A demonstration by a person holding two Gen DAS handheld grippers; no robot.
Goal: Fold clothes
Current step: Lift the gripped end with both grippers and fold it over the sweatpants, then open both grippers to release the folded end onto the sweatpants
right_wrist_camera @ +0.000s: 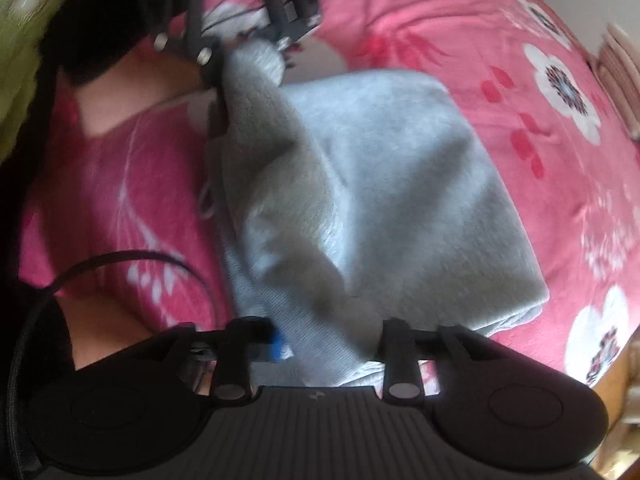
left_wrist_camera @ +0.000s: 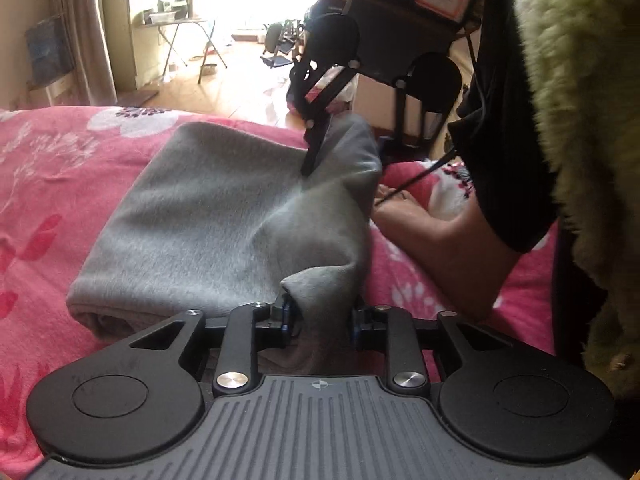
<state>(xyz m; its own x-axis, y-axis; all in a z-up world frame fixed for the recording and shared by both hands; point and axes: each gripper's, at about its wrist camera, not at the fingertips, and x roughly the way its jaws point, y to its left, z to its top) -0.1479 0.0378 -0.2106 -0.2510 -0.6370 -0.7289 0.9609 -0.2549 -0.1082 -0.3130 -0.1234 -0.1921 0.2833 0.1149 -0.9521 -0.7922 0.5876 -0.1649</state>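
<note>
Left tool (left_wrist_camera: 322, 314) clamped on cloth, right tool (right_wrist_camera: 328, 344) likewise clamped, facing it

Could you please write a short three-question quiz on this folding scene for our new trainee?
1. True or false: the left gripper is shut on the grey garment.
2. What lies under the garment: A) a wooden table, B) a pink floral blanket, C) a tiled floor?
3. Which edge does the right gripper lift?

Key: 1. True. 2. B. 3. The same edge, on the person's side; the far part lies flat.
</note>
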